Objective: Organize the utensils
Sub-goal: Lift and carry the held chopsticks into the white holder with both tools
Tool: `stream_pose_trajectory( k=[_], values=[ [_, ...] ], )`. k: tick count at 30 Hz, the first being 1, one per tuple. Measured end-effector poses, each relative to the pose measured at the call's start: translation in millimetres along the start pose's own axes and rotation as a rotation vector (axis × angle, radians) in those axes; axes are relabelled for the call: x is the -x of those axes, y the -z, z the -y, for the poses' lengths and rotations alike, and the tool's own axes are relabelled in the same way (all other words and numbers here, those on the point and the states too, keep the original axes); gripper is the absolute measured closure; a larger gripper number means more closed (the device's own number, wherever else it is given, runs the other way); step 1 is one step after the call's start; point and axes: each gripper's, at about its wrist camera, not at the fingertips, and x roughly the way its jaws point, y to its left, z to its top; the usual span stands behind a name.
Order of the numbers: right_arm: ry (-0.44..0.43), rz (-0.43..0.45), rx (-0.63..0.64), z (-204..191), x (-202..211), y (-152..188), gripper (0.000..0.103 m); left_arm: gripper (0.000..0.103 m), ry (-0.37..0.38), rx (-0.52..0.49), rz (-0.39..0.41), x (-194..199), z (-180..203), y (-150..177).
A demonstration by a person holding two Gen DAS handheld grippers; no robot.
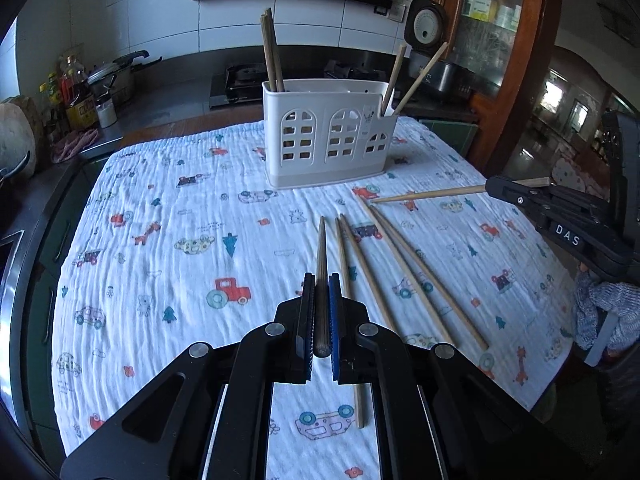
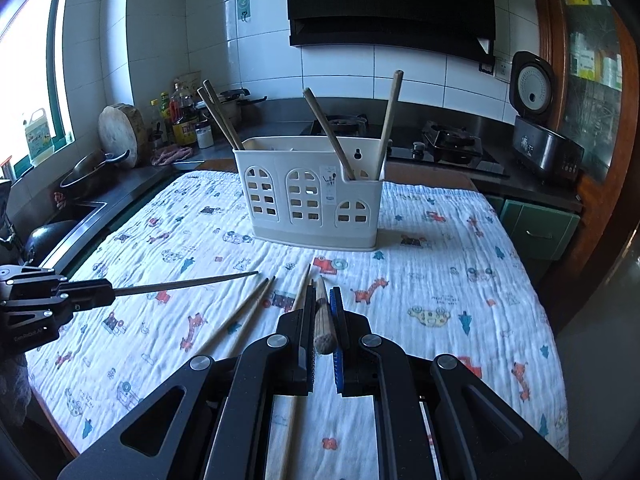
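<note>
A white utensil holder (image 1: 328, 136) with arched cut-outs stands at the far side of the table and also shows in the right wrist view (image 2: 312, 204). Chopsticks stand in its left end (image 1: 271, 50) and right end (image 1: 416, 80). My left gripper (image 1: 322, 280) is shut on a dark chopstick (image 1: 321, 248) that points forward above the cloth. My right gripper (image 2: 323, 292) is shut on a chopstick (image 2: 322, 312); it shows from the side in the left wrist view (image 1: 490, 189). Three loose chopsticks (image 1: 404, 276) lie on the cloth between the grippers.
A white cloth (image 1: 180, 220) with printed cars and animals covers the table. Behind it runs a counter with a stove (image 2: 448, 140), a rice cooker (image 2: 536, 128), oil bottles (image 1: 78, 92) and a pot (image 1: 116, 76). A wooden cabinet (image 1: 516, 60) stands at the right.
</note>
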Motion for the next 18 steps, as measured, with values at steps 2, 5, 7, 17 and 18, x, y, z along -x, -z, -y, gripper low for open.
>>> stream_pose_trajectory(
  k=[2,5,7,17,18],
  values=[
    [-0.011,-0.004,-0.001,2,-2,-6,0.096,0.098,0.006,0.0,0.013,2,0,-8],
    [-0.024,-0.007,0.001,9,-4,-23,0.096,0.098,0.018,-0.001,0.039,7,-1,-23],
    [-0.027,-0.007,0.005,14,-4,-36,0.096,0.098,0.024,-0.005,0.056,9,0,-36],
    [-0.03,0.024,0.011,40,14,-117,0.096,0.098,0.049,-0.057,0.08,11,9,-92],
    [-0.03,0.029,0.014,41,16,-125,0.096,0.098,0.054,-0.062,0.088,14,10,-99]
  ],
)
